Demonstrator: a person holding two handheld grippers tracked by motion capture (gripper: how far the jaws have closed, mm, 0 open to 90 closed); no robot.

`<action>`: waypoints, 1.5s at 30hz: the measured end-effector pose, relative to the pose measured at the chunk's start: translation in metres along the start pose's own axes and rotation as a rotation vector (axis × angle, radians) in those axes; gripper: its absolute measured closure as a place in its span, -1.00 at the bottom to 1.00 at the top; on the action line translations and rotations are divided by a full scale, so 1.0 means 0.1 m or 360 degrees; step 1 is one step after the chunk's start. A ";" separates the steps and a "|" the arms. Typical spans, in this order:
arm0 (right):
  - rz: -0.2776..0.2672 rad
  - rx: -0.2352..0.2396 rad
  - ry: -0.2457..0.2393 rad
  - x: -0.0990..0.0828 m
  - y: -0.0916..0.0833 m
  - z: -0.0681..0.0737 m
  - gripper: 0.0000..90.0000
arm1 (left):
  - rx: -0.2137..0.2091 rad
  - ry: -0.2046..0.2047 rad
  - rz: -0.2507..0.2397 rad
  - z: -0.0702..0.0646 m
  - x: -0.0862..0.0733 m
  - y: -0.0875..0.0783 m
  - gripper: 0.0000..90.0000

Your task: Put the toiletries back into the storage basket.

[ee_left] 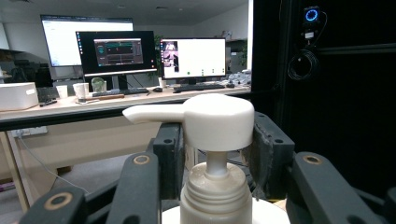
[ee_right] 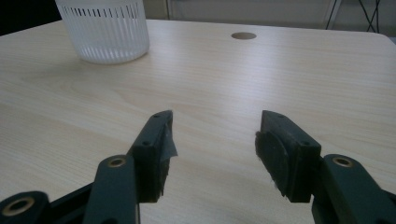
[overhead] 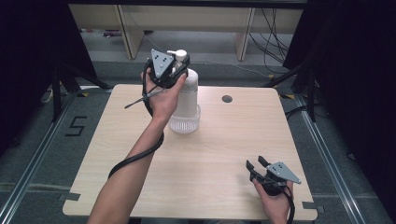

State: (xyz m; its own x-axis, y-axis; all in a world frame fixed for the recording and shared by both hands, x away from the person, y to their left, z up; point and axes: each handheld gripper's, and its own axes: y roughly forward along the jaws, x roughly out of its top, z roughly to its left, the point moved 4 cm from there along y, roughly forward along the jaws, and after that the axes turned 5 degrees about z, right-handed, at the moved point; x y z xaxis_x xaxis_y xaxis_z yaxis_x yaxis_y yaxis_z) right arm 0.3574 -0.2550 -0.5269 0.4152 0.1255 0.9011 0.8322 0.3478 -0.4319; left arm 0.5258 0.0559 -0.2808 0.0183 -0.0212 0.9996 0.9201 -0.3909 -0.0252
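A white pump bottle [overhead: 188, 100] with a clear ribbed base stands upright on the far middle of the wooden table [overhead: 224, 149]. My left gripper [overhead: 180, 70] is up at its top. In the left gripper view the jaws flank the white pump head [ee_left: 217, 121], and the pads [ee_left: 169, 144] sit against both of its sides, with the nozzle pointing left. My right gripper [overhead: 257, 164] rests low over the table's front right corner. Its jaws [ee_right: 215, 140] stand open with bare wood between them. The bottle's ribbed base [ee_right: 105, 28] shows far off at the upper left.
A round cable hole [overhead: 227, 99] lies in the table right of the bottle. Dark curtains and stands flank the table. Beyond it are wooden desk legs [overhead: 126, 32] and floor cables. A desk with lit monitors [ee_left: 116, 53] stands farther back.
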 end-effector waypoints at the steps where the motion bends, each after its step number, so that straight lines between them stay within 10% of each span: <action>1: 0.0001 0.0001 -0.0002 0.00 0.00 0.00 0.02 | 0.0000 0.0000 0.0002 0.00 0.00 0.01 0.32; 11: 0.0010 0.0016 0.0086 -0.01 0.01 0.04 0.01 | 0.0000 0.0008 0.0025 0.05 -0.06 0.11 0.32; 45: 0.0021 0.0016 0.0016 -0.01 0.00 0.01 0.01 | 0.0011 0.0010 0.0115 0.08 -0.32 0.28 0.31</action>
State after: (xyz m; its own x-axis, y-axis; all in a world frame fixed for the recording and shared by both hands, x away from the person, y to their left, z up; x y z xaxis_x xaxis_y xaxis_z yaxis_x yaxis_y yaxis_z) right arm 0.3565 -0.2542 -0.5273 0.4296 0.1208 0.8949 0.8229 0.3558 -0.4430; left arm 0.5537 0.0531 -0.3129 0.0826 -0.0552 0.9951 0.9191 -0.3818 -0.0975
